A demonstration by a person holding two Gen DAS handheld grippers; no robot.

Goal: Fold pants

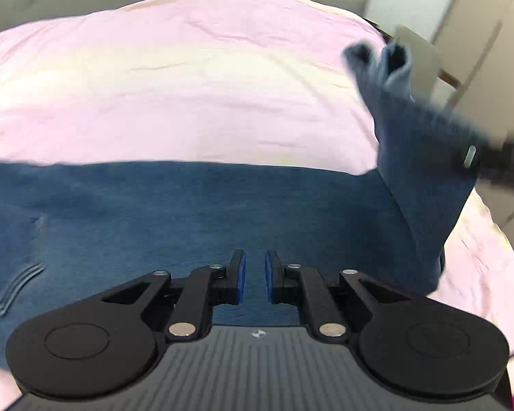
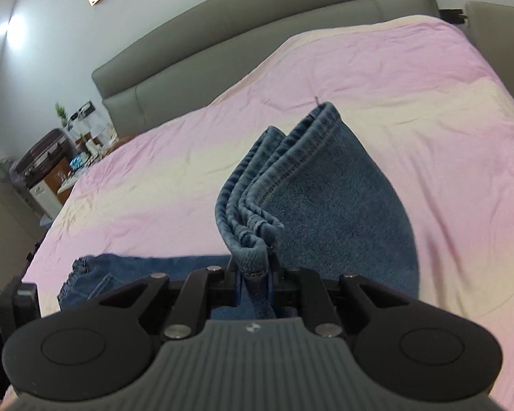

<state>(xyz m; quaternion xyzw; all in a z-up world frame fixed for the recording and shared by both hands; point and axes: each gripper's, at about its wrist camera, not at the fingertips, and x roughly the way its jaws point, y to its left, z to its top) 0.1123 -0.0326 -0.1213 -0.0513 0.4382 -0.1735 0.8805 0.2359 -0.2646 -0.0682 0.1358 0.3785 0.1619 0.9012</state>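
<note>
Both wrist views look low and close across the bed (image 1: pixel 188 68), sharing the pants (image 1: pixel 222 212).

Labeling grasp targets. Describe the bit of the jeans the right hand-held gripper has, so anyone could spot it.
Start at the bed with the pink sheet; blue jeans lie across its near edge. One end is lifted off the sheet, clamped in the right hand-held gripper: the leg hems. Unlike the flat denim, they show stacked, stitched edges fanning upward.

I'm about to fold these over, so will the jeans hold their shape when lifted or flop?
Likely floppy: the jeans droop in curved layers from the right tongs. Probably heavyish, since the thick stitched hems hang bunched. Unlikely to slip, as the denim looks coarse.
</note>
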